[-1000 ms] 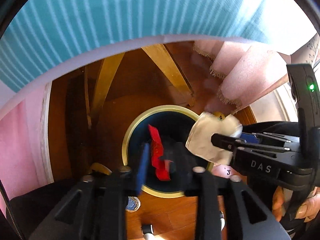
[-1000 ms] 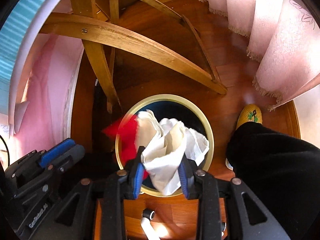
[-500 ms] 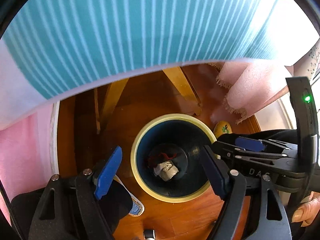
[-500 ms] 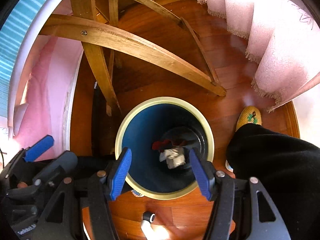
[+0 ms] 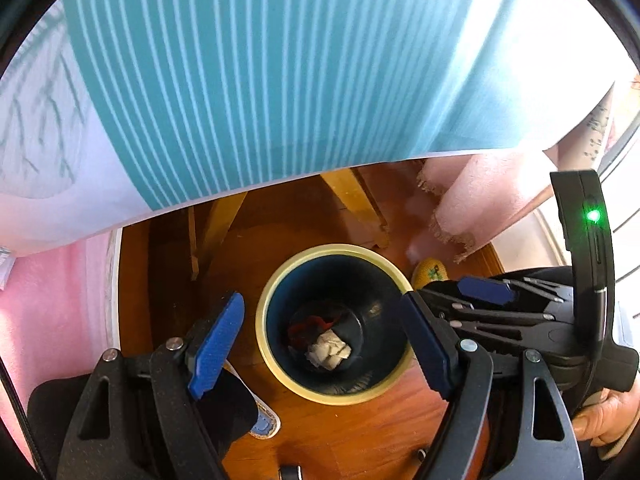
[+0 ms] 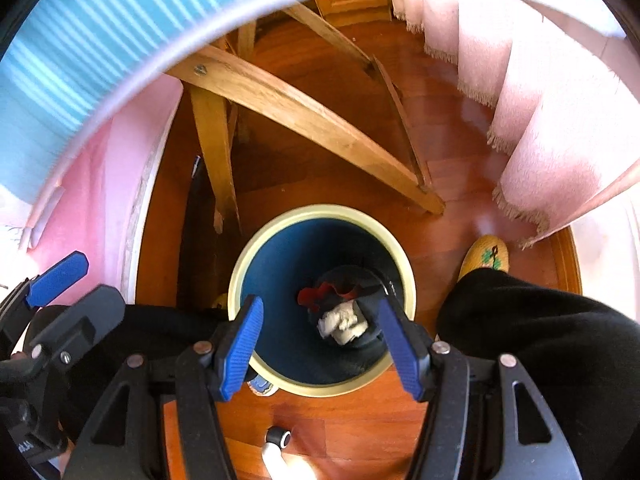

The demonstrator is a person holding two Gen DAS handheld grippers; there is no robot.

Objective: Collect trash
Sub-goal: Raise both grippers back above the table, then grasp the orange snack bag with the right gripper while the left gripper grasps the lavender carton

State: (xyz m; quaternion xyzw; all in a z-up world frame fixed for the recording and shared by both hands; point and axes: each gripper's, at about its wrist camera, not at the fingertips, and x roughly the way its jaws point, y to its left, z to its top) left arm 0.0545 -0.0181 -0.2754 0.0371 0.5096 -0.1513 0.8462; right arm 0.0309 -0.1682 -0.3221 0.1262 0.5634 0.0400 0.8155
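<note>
A: Trash lay at the bottom of the bin (image 5: 280, 292): a white paper wad (image 5: 329, 354) with a red wrapper (image 5: 306, 326) just beside it, on the side toward the wooden table legs (image 6: 304, 116). Where did the tools stand?

B: Both hung above the bin's mouth, pointing steeply down. The left gripper (image 5: 320, 348) stood wide with nothing between its blue pads (image 5: 218, 344); the right gripper (image 6: 322, 344) likewise stood wide and empty. Their jaws had just been opening, and no item remained in either.

A: Which step was this?

B: By judgement, the drop into the bin was complete, and both hands were free for another pickup.

A: What did the next move call for?

B: Probably drawing both tools up and away from the bin's rim, then searching the wooden floor (image 6: 352, 432) or the striped tablecloth (image 5: 280, 80) above the bin for more litter. No further trash could be made out. A yellow slipper (image 6: 484, 258) rested just beside the bin.
</note>
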